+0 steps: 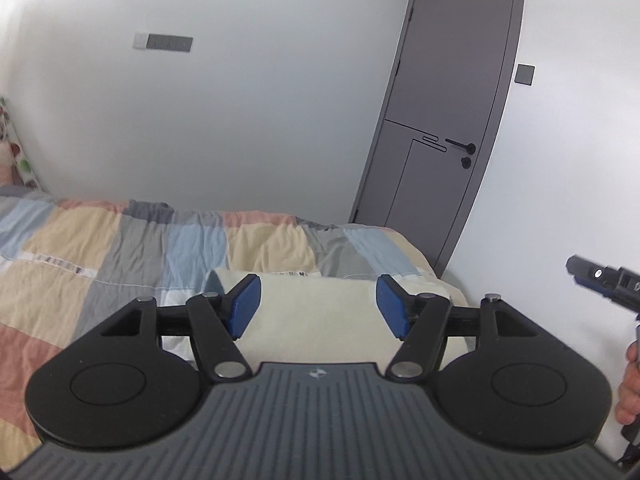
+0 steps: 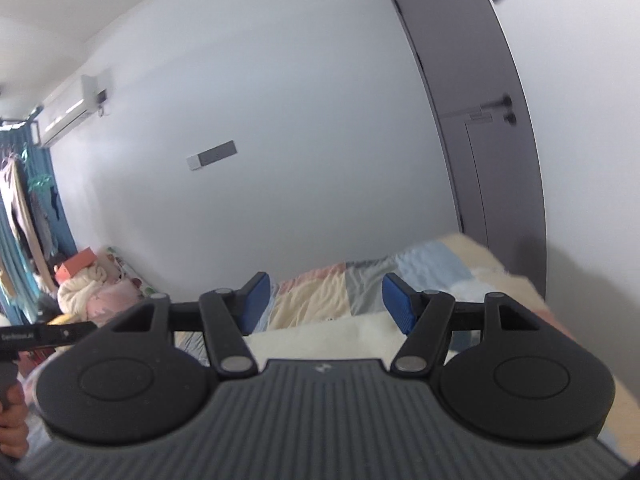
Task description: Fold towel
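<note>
left claw (image 1: 318, 306) gaping, right claw (image 2: 326, 304) gaping, both empty

1. The towel (image 1: 320, 312) was cream-coloured and soft-looking.
2. It lay folded, flat on the patchwork bedspread (image 1: 120, 256) near the bed's corner, touched by nothing.

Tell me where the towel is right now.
The cream towel lies folded on the patchwork bedspread, near the bed's door-side end; both wrist views show it low and central, beyond open jaws.

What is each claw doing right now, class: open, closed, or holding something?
Left claw: open, holding nothing; cream towel lies on the bed beyond.
Right claw: open, holding nothing.
</note>
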The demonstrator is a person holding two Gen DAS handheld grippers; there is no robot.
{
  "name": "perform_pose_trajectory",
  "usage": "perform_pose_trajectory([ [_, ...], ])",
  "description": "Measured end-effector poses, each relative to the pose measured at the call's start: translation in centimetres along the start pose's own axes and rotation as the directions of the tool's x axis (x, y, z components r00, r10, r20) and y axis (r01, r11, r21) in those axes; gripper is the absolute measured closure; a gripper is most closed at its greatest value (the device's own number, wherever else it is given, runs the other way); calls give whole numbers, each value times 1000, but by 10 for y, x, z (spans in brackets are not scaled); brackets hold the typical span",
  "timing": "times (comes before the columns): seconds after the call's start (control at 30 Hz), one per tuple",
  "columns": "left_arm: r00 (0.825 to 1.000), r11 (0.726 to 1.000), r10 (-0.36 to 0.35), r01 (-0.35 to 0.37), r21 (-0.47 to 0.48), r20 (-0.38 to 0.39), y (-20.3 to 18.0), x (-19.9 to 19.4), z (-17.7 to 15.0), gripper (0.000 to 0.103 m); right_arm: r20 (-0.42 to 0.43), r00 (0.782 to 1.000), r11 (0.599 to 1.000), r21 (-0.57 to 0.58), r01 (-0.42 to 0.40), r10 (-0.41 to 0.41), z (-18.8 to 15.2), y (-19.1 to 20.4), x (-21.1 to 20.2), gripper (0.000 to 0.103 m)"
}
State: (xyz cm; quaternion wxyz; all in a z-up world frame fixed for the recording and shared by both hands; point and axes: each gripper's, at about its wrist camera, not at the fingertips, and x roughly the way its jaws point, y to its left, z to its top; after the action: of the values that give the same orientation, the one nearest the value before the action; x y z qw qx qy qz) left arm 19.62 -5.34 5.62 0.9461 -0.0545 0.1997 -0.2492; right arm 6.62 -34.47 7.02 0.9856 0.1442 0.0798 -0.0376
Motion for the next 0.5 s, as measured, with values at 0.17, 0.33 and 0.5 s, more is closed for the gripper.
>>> perform_pose_trajectory([
  [0.17,999,999,8,-10,49,38,-17,-43,-10,34,44,998,998,-40,-41,43,7,24,-36,37],
  [0.33,997,996,21,-28,86,71,-28,-78,-27,34,57,996,996,-61,-62,66,-1,39,-60,37],
  [0.5,997,995,26,-34,98,78,-36,-101,-46,34,55,996,995,-74,-70,75,-12,47,-78,37],
])
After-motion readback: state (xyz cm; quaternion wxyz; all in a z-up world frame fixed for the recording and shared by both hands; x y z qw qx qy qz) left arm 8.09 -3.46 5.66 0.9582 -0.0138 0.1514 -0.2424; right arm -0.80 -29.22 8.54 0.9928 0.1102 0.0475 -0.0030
